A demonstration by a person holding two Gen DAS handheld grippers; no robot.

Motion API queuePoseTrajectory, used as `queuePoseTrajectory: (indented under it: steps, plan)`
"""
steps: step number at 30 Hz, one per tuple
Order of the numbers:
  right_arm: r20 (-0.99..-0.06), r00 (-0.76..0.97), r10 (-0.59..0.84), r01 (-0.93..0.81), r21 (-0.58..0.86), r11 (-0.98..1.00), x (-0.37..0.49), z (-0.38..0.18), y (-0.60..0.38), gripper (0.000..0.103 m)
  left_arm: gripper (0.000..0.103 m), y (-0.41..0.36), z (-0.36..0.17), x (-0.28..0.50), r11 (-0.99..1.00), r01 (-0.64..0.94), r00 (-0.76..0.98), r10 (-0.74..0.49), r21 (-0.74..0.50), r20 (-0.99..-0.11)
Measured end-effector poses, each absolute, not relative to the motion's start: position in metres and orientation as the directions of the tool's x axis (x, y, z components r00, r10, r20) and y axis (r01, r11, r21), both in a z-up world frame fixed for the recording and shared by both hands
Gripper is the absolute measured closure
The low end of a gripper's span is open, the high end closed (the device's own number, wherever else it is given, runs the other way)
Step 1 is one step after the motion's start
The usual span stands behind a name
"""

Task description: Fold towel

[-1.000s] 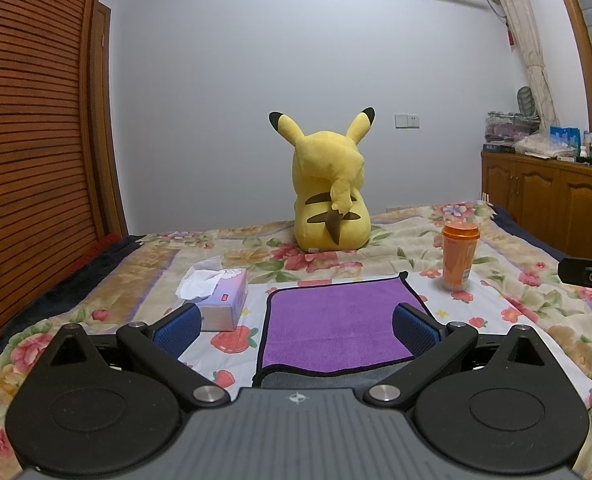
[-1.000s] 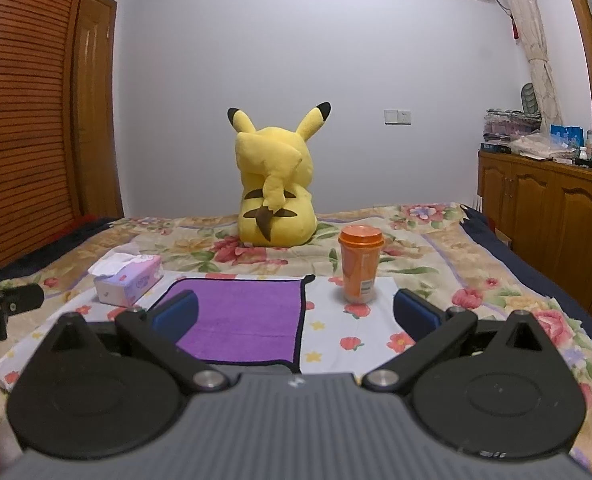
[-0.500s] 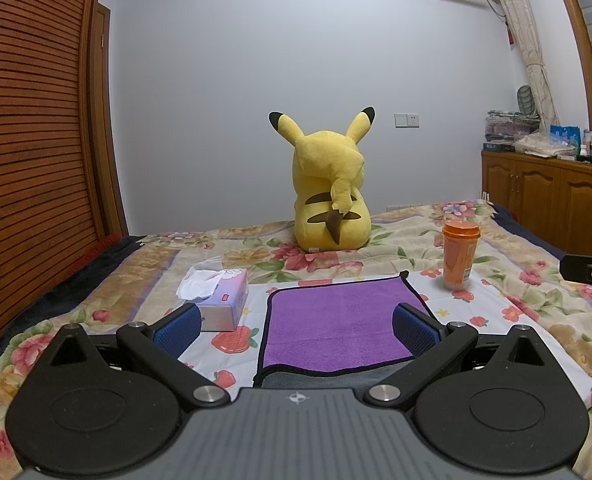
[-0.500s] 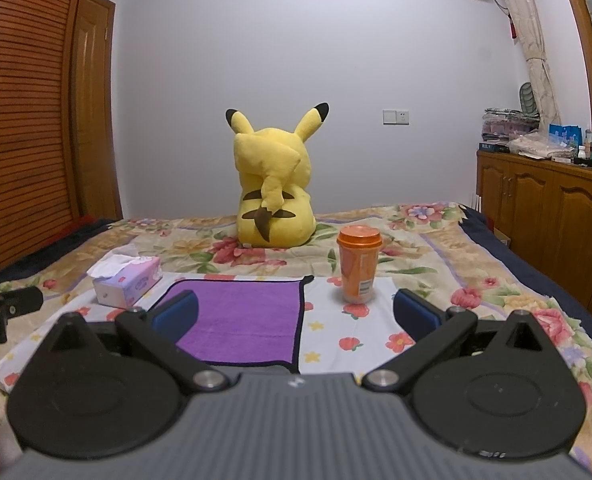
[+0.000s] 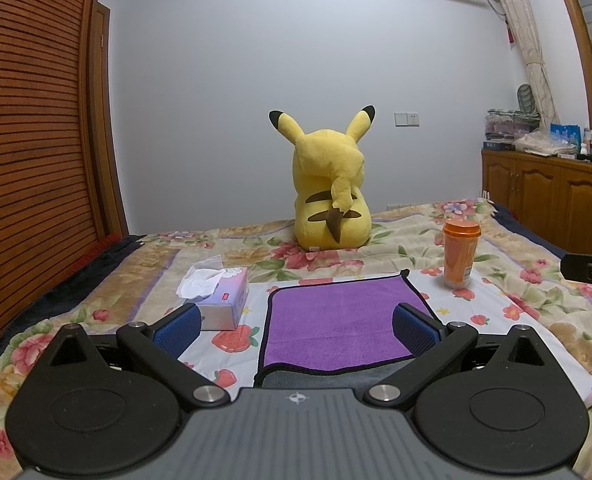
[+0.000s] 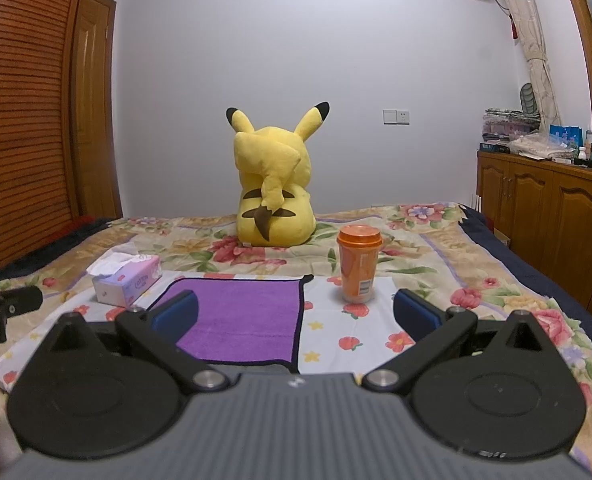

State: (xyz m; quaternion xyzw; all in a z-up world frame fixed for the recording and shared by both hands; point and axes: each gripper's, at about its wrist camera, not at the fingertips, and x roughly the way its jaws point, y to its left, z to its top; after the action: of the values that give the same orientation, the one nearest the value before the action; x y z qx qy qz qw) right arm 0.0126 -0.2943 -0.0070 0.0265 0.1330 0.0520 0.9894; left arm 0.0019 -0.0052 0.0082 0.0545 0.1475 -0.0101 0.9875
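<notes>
Purple towel (image 5: 336, 320) flat on bed (image 5: 516, 320), unfolded. Left claw (image 5: 296, 326) and right claw (image 6: 296, 314) spread open, empty, hovering. Approach step; next: pinching near corners.

Home bedroom, floral-quilted bed (image 5: 396, 244), plush toy (image 5: 328, 188), wooden cabinets (image 6: 548, 208), curtain (image 6: 536, 48)

The towel (image 5: 338, 320) lies flat on the bed (image 5: 508, 264), on a cloth sheet (image 6: 336, 340) spread over the quilt. A tissue box (image 5: 222, 300) sits just left of it, a lidded cup (image 5: 461, 254) stands near its far right corner, and a Pikachu plush (image 5: 330, 196) sits behind it, back turned. A cabinet (image 6: 548, 208) lines the wall right of the bed.
</notes>
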Motion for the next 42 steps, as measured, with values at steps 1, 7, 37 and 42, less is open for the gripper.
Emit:
queuePoseTrajectory:
  steps: [1, 7, 37, 42]
  plan:
    - [-0.261, 0.959, 0.110, -0.096, 0.066, 0.993, 0.013, -0.007, -0.295, 0.000, 0.000, -0.005, 0.008, 0.002, 0.994, 0.036, 0.956, -0.004, 0.105, -0.292]
    - [-0.260, 0.959, 0.109, -0.096, 0.065, 0.993, 0.013, -0.007, -0.294, 0.000, 0.000, -0.005, 0.008, 0.002, 0.994, 0.036, 0.956, -0.004, 0.105, -0.292]
    - [-0.260, 0.958, 0.120, -0.121, 0.013, 0.993, 0.026, -0.008, -0.289, 0.000, 0.000, -0.006, -0.009, 0.017, 0.990, 0.053, 0.937, -0.004, 0.134, -0.349]
    - [-0.281, 0.951, 0.126, -0.132, -0.002, 0.991, 0.035, -0.014, -0.285, 0.000, 0.000, -0.010, -0.017, 0.031, 0.986, 0.081, 0.917, -0.017, 0.144, -0.398]
